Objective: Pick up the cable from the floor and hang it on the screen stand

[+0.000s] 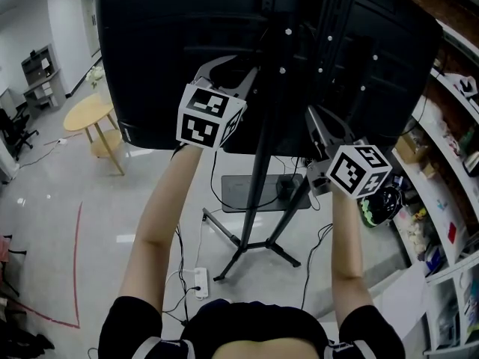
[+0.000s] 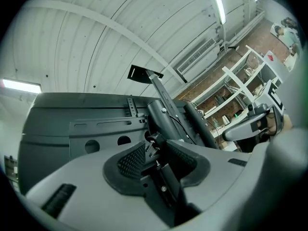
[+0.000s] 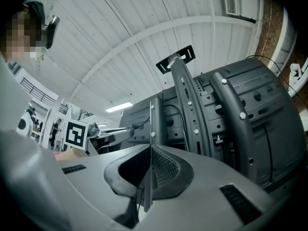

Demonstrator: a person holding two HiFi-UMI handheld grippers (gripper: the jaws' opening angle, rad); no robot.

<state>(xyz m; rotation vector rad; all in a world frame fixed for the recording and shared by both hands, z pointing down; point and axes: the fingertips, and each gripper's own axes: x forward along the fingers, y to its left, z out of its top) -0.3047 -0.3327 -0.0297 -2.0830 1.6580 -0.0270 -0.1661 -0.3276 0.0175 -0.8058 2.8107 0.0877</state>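
Both arms are up behind the screen (image 1: 150,66). My left gripper (image 2: 150,149) is clenched on the cable (image 3: 138,122): a dark end piece sits between its pads. The thin black lead runs from that tip across to the screen stand (image 1: 258,193), up by the uprights and clear of the floor. My right gripper (image 3: 150,147) is pinched shut on a thin rail (image 3: 155,119) of the stand's bracket, seen edge-on. Down below, a white power strip (image 1: 200,281) lies on the floor near the stand's feet.
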